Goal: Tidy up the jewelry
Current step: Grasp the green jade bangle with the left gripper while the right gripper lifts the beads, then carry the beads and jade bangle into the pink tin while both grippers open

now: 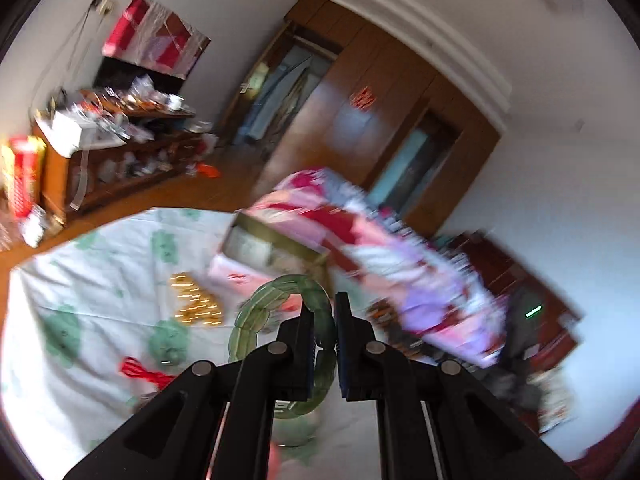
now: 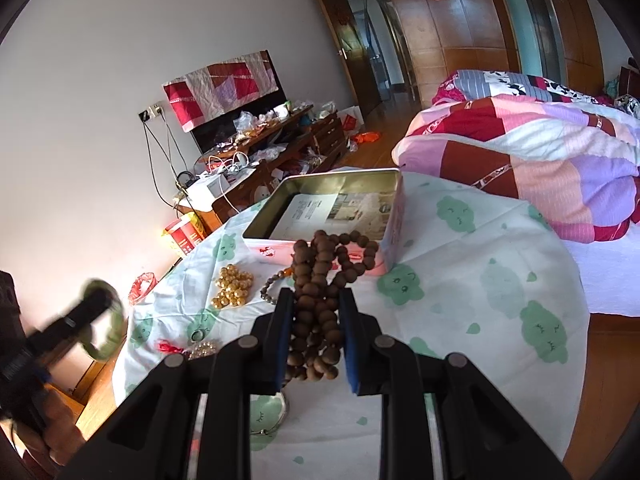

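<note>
While a green jade bangle point(image 1: 280, 320) is pinched by the left gripper point(image 1: 335, 340), wooden prayer beads point(image 2: 320, 300) clamped in the right gripper point(image 2: 316, 344) are best lowered slowly into the open tin point(image 2: 332, 184).

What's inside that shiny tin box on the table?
In the tin box I can see only a printed paper sheet lying flat on the bottom. The brown beads held in the right gripper cover the near corner, so that part stays hidden.

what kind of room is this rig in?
Most likely a home bedroom. A quilt is heaped on a bed, a wooden wardrobe lines the far wall, and a cluttered TV cabinet stands along the side wall. The jewelry lies on a cloth-covered table beside the bed.
</note>
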Action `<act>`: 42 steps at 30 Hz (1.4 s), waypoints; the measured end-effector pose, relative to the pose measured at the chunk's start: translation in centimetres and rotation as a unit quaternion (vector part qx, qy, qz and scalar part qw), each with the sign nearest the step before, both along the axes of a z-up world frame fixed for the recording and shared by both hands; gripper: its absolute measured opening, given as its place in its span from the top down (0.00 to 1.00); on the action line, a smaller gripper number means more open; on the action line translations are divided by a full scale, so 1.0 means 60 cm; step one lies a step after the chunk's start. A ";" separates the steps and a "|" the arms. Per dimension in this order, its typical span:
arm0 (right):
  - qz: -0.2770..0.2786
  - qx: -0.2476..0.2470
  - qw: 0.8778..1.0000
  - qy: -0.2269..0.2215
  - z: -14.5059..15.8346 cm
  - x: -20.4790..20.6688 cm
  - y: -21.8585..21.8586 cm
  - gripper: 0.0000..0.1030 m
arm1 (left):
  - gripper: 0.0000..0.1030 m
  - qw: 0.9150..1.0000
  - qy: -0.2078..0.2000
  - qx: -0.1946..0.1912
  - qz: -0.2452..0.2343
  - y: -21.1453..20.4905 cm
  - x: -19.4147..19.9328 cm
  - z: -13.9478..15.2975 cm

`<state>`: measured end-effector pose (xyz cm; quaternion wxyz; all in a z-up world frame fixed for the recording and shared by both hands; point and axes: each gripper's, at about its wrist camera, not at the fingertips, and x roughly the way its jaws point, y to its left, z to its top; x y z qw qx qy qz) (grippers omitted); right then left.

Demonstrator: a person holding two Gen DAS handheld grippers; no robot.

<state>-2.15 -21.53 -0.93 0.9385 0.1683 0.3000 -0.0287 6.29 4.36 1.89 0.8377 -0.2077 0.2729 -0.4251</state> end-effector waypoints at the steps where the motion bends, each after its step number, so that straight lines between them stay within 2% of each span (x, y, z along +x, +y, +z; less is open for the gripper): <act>1: -0.001 0.003 1.000 0.000 -0.001 0.000 -0.001 0.76 | 0.93 1.000 0.004 -0.016 0.003 0.009 0.000 0.004; 4: 0.003 0.011 1.000 0.001 -0.005 0.000 0.001 0.76 | 0.93 1.000 -0.001 -0.025 0.006 0.019 -0.002 0.013; 8: 0.011 0.014 1.000 -0.003 -0.006 -0.004 0.007 0.76 | 0.93 0.998 0.000 -0.056 0.007 0.035 -0.005 0.020; 11: 0.011 0.011 1.000 -0.008 -0.005 -0.007 0.010 0.76 | 0.93 0.998 0.000 -0.055 0.011 0.034 0.001 0.018; 16: 0.007 0.012 1.000 0.005 -0.017 -0.003 0.005 0.76 | 0.93 1.000 0.001 0.006 0.011 -0.008 0.002 0.008; 20: 0.000 0.002 1.000 -0.005 -0.003 0.005 -0.006 0.76 | 0.93 0.996 -0.019 0.082 0.020 -0.069 0.020 0.010; 25: -0.015 -0.020 0.999 -0.048 0.041 0.043 -0.030 0.76 | 0.93 0.994 -0.062 0.087 0.015 -0.140 0.070 0.030; 28: -0.027 -0.043 0.997 -0.065 0.050 0.085 -0.040 0.75 | 0.93 0.989 -0.080 0.119 0.038 -0.187 0.112 0.022; 35: -0.035 -0.052 0.997 -0.044 -0.007 0.193 -0.064 0.75 | 0.93 0.988 -0.041 0.144 0.029 -0.247 0.209 -0.042; 42: -0.041 -0.036 0.998 -0.006 -0.066 0.254 -0.081 0.75 | 0.93 0.981 0.001 0.193 0.030 -0.291 0.277 -0.083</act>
